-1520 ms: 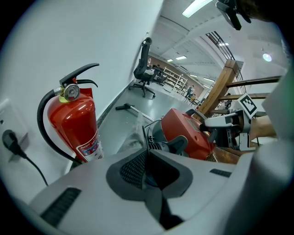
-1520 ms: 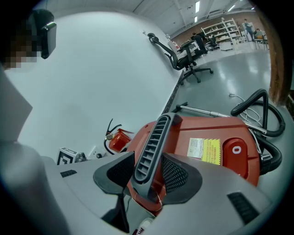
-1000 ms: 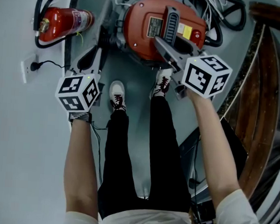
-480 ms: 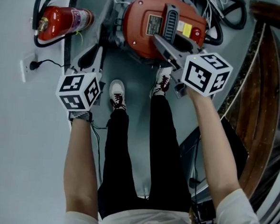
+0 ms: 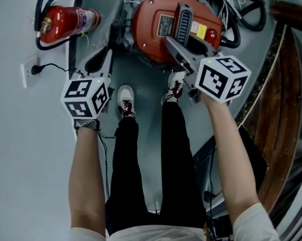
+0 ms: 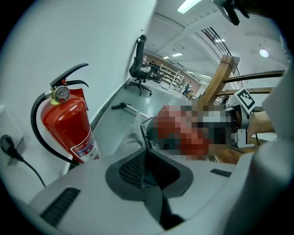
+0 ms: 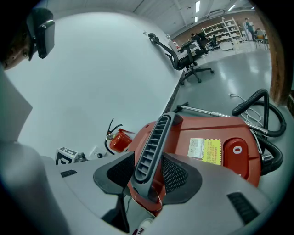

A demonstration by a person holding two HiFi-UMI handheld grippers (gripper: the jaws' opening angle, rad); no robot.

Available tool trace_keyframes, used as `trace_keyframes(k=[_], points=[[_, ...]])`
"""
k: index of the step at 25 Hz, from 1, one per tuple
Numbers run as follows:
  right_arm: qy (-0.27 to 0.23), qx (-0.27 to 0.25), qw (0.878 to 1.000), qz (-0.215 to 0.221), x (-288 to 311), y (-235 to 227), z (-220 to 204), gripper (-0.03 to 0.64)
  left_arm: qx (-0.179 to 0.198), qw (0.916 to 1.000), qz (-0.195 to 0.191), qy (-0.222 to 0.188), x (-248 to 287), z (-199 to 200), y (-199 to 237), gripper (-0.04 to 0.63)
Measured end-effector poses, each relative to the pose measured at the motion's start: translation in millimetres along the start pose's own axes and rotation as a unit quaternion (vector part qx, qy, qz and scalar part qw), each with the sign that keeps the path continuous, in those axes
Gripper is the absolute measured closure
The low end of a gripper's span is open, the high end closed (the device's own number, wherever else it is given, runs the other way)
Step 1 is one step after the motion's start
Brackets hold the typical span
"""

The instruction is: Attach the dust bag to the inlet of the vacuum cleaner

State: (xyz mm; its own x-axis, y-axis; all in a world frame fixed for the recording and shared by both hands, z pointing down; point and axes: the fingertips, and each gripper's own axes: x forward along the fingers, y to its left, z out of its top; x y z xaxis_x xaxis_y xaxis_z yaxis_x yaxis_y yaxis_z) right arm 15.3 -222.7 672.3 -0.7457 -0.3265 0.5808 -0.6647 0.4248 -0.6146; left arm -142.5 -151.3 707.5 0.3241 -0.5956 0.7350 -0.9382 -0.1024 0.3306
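Right claw (image 7: 149, 178) is clamping its jaws on the grey ribbed plastic handle (image 7: 154, 142) of the round red vacuum cleaner (image 7: 216, 133). Left claw (image 6: 146, 167) is pinching almost together on a thin dark edge (image 6: 146, 143). A pale crumpled dust bag (image 6: 131, 137) is lying just beyond those tips, beside the cleaner and near the upright red fire extinguisher (image 6: 69, 124).

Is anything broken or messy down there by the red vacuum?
Nothing looks broken or spilled. Only the black hose lies in a loose tangle on the floor behind the red vacuum cleaner.
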Motion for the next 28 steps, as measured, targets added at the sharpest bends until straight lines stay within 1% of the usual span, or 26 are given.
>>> trace_keyframes(k=[11, 17, 28], points=[[-0.001, 0.000, 1.000, 0.000, -0.2, -0.5, -0.2, 0.426, 0.003, 1.0000, -0.002, 0.001, 0.8, -0.1, -1.9, 0.568], [-0.001, 0.000, 1.000, -0.001, 0.0, -0.5, -0.1, 0.426, 0.013, 0.9999, -0.006, 0.007, 1.3, -0.2, -3.6, 0.566], [0.000, 0.000, 1.000, 0.000, 0.1, -0.1, 0.0, 0.428, 0.009, 0.9998, -0.014, 0.008, 2.7, -0.7, -8.1, 0.565]])
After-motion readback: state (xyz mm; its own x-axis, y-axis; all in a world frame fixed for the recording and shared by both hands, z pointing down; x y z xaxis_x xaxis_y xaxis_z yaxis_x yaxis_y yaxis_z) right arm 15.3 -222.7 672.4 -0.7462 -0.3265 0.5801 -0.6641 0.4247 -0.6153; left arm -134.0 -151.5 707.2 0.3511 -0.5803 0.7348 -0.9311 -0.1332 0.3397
